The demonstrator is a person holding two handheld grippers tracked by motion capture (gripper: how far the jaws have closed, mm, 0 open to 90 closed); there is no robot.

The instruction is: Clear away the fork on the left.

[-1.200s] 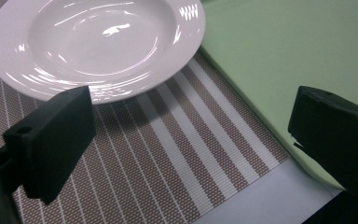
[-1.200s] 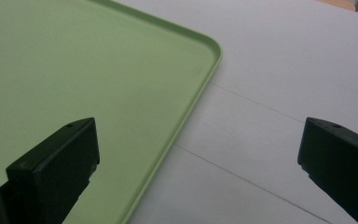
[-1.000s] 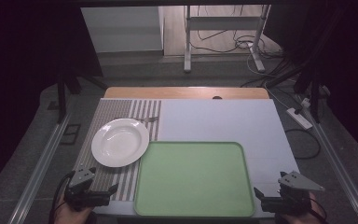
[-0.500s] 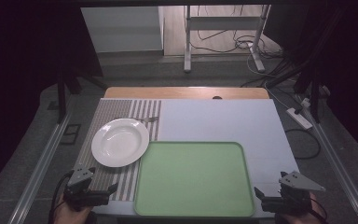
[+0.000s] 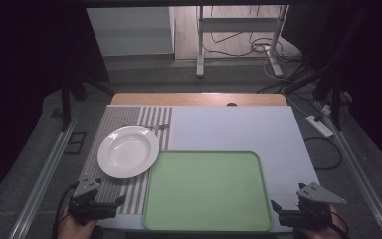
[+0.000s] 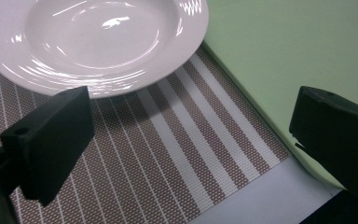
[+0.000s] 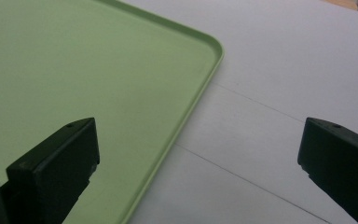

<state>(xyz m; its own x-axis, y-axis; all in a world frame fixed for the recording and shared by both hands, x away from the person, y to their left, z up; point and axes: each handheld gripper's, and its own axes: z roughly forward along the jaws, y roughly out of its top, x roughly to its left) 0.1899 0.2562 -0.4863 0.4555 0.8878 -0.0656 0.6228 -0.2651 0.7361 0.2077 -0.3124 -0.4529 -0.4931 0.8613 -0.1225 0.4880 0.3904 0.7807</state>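
A white deep plate (image 5: 128, 151) (image 6: 93, 37) lies on a striped brown placemat (image 5: 109, 129) (image 6: 168, 154) at the table's left. Beside it to the right lies an empty green tray (image 5: 206, 191) (image 6: 279, 56) (image 7: 74, 65). My left gripper (image 5: 112, 203) (image 6: 191, 149) is at the table's front left corner, open, its jaws wide apart over the placemat just short of the plate. My right gripper (image 5: 277, 209) (image 7: 200, 172) sits at the front right, open, straddling the tray's right rim with nothing between its jaws.
A utensil (image 5: 154, 127) lies on the placemat behind the plate. The white table cover (image 5: 234, 129) (image 7: 284, 93) stretches behind and to the right of the tray. Metal rails run along both sides of the table; cables and a stand are on the floor beyond.
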